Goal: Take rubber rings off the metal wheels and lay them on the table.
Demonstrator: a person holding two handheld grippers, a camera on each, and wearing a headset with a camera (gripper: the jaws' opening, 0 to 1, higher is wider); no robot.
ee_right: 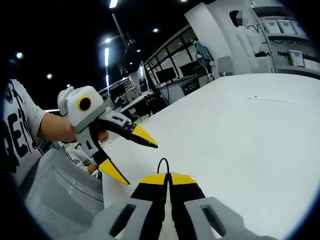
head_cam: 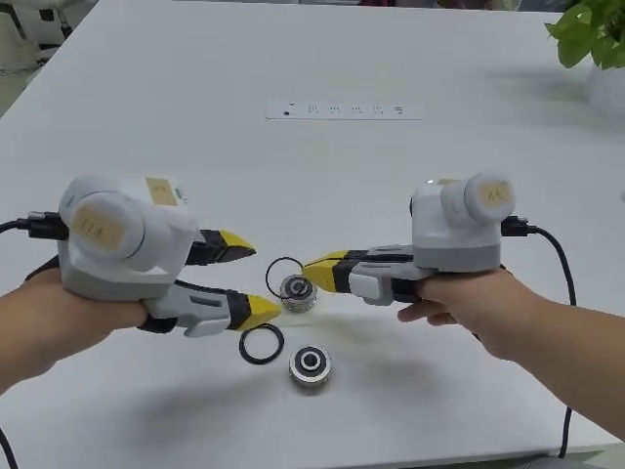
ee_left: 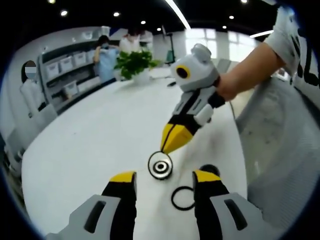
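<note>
Rubber ring [head_cam: 283, 259]: a thin black loop pinched between the closed jaws of the right gripper [head_cam: 314, 271], standing out past the tapered yellow tips. It hangs just above a metal wheel [head_cam: 298, 293]. The head view does not settle whether its lower arc is still hooked on that wheel.

Left gripper [head_cam: 250, 277]: jaws wide apart and holding nothing. The wheel sits just ahead of the gap, untouched.

Risks: the wheel is unrestrained. If the ring is still caught, a pull would likely drag or tip the wheel, or the stretched rubber could snap free. The slim band may also slip from the narrow tips.

Materials: the wheel is a short silvery cylinder with a ribbed rim, and would probably slide on the smooth white table [head_cam: 439, 68]. A second ring [head_cam: 262, 344] lies flat nearby, beside a second wheel [head_cam: 310, 364] with a dark centre.
</note>
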